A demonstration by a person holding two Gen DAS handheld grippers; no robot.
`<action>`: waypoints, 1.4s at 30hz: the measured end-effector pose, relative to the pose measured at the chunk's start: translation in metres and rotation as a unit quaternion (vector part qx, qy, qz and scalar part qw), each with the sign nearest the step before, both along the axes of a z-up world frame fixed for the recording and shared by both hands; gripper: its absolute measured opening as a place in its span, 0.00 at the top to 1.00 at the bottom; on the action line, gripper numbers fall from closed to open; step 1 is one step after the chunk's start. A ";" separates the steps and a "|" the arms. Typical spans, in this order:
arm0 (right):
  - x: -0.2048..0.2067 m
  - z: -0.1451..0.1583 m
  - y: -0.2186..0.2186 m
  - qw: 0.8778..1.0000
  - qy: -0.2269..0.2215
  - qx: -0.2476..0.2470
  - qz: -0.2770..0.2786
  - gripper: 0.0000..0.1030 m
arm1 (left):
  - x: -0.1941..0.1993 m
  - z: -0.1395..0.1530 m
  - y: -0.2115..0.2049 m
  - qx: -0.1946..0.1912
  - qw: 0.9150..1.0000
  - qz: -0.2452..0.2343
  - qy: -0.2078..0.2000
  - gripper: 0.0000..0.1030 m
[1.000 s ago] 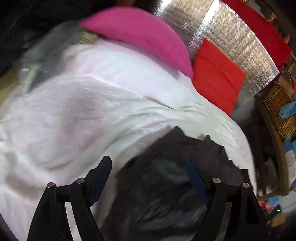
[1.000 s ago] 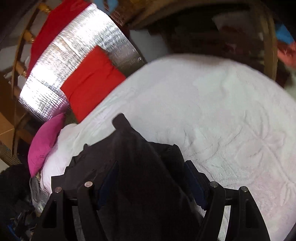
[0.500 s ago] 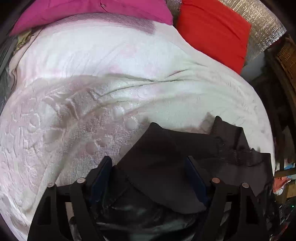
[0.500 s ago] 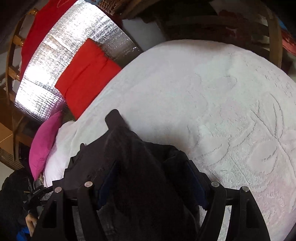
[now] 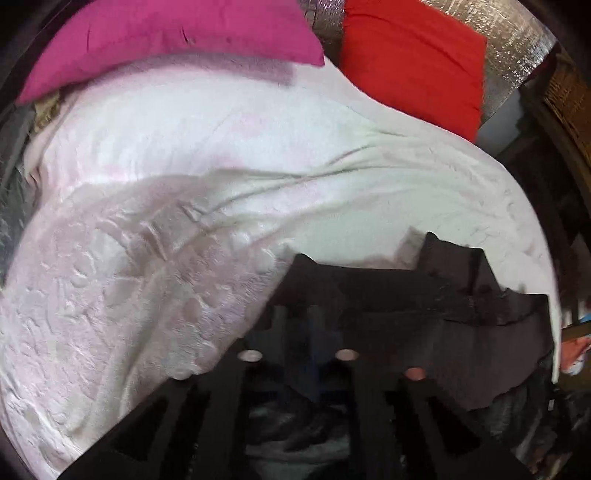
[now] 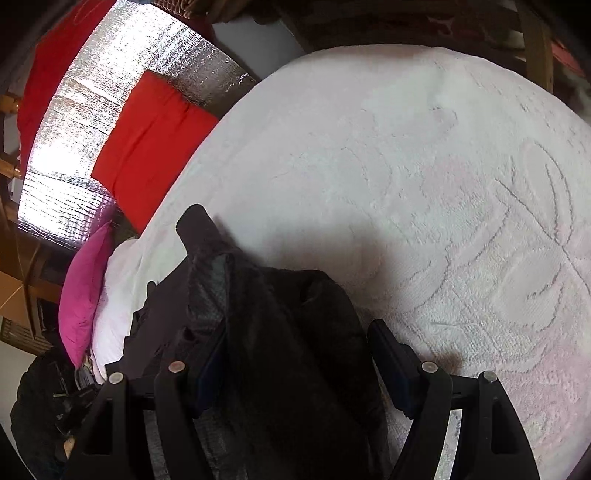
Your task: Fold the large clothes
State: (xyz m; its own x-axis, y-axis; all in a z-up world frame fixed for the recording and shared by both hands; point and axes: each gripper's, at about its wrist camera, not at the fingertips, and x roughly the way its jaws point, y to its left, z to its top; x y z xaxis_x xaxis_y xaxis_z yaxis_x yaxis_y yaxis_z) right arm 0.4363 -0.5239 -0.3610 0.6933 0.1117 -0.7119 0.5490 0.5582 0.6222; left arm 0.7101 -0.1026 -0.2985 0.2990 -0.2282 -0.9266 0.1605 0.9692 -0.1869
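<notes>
Dark garment (image 6: 280, 332) is lying bunched on the white embossed bedspread (image 6: 424, 177), one narrow end sticking up toward the pillows. Its fabric is looking blackish-brown and rumpled, with a greyer lining showing along one fold. Right gripper (image 6: 295, 365) is standing with jaws wide apart, cloth lying loose between them. Left gripper (image 5: 299, 350) is pressing its fingers close together in the dark folds; whether cloth is pinched there is too blurred to tell. Pink pillow (image 5: 173, 33) and red pillow (image 5: 410, 62) are resting against silver foil padding (image 6: 110, 110).

white bedspread (image 5: 192, 229), pink pillow (image 5: 173, 35), red cushion (image 5: 413, 62)
</notes>
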 end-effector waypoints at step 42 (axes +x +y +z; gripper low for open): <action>-0.008 0.016 -0.009 0.999 -0.036 0.014 -0.003 0.26 | -0.052 0.029 0.047 0.005 0.987 0.093 -0.128 0.42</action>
